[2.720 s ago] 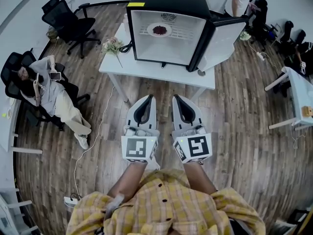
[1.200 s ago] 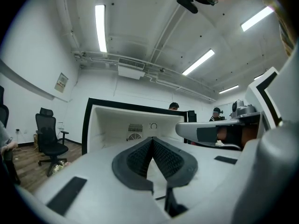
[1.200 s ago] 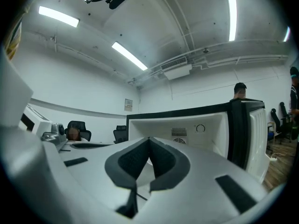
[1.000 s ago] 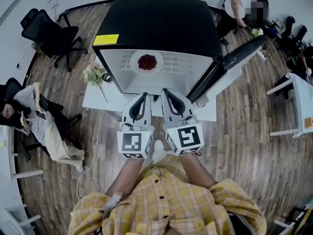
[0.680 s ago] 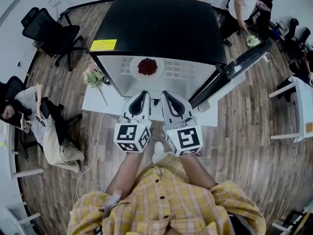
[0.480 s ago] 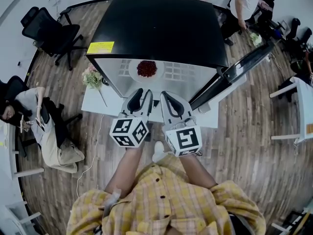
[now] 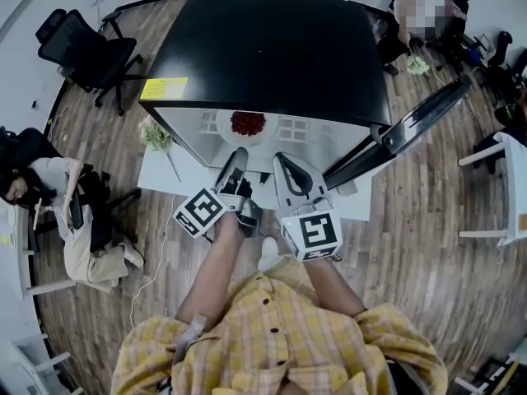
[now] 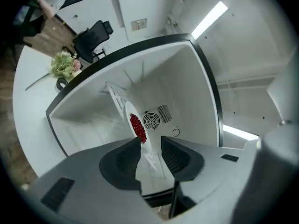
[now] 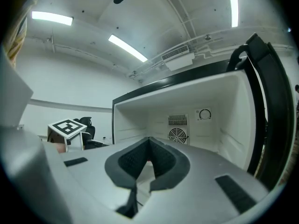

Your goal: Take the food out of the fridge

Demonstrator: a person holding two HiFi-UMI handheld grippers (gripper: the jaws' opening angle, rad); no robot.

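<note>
Food (image 7: 248, 123) sits untouched; left claw (image 7: 240, 155) has rolled, opening empty (right claw (image 7: 282, 158) shut).

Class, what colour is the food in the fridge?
The food is dark red, clearest in the left gripper view.

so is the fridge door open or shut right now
Open. In the head view the door stands swung out at the fridge's right, and the white interior shows, with the plate of red food inside.

Food (image 7: 248, 123) on plate (image 7: 225, 131) inside fridge (image 7: 272, 48); fridge on table (image 7: 158, 176); flowers (image 7: 153, 133) at left.
</note>
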